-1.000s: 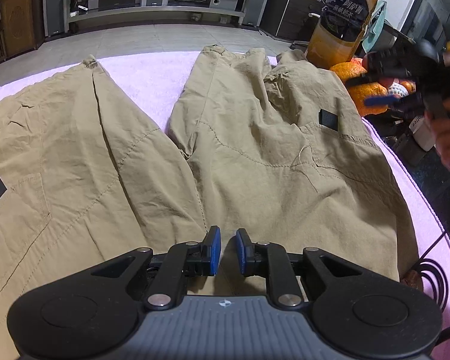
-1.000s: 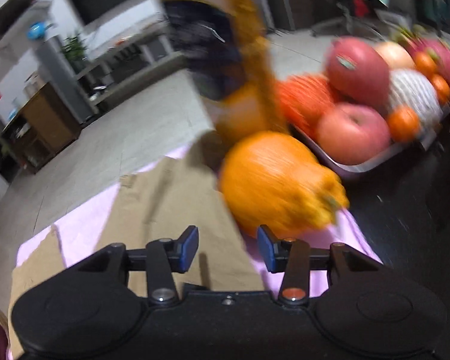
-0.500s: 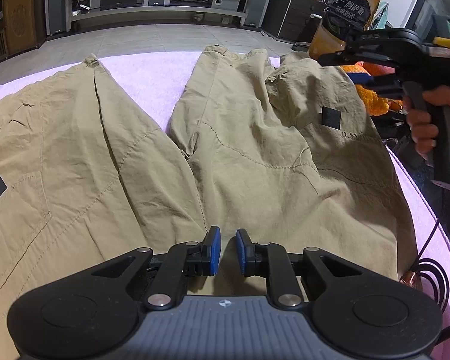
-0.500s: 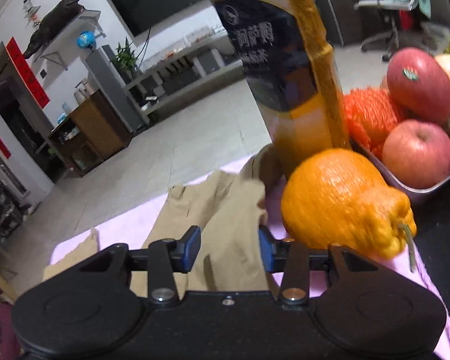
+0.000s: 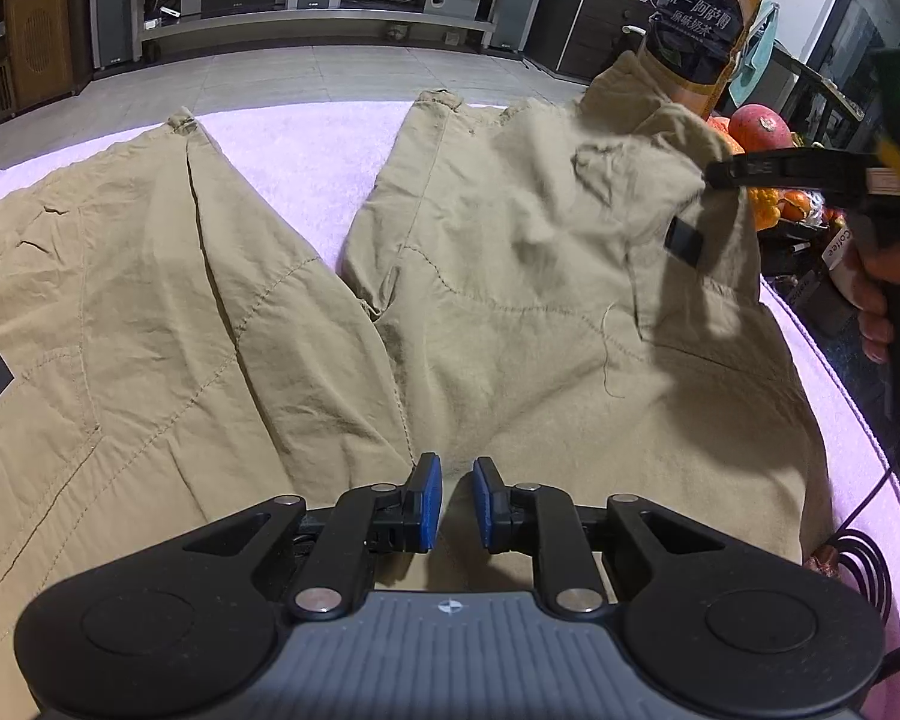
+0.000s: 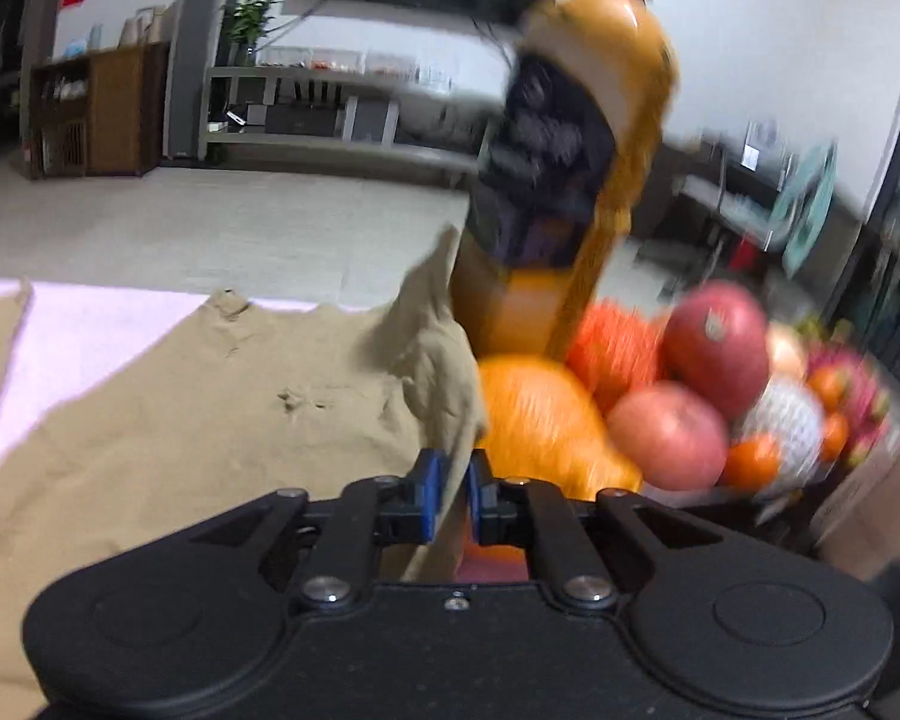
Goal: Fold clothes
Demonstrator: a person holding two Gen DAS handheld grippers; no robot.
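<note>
My right claw [image 6: 450,495] has just been closing and now pinches the far corner of the trousers [image 5: 510,312], lifting it by the bottle [image 6: 570,180]. The rest stays flat on the pink bench [image 5: 306,180], so folding can start. My left claw [image 5: 453,504] hovers nearly shut, empty.

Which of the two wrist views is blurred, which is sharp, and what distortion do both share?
Right wrist view: motion-smeared, the bottle and fruit streaked, only the right gripper crisp. Left wrist view: sharp, stitching on the trousers readable, though slightly soft near the lifted corner. Both: fisheye bending with dark corners.
</note>
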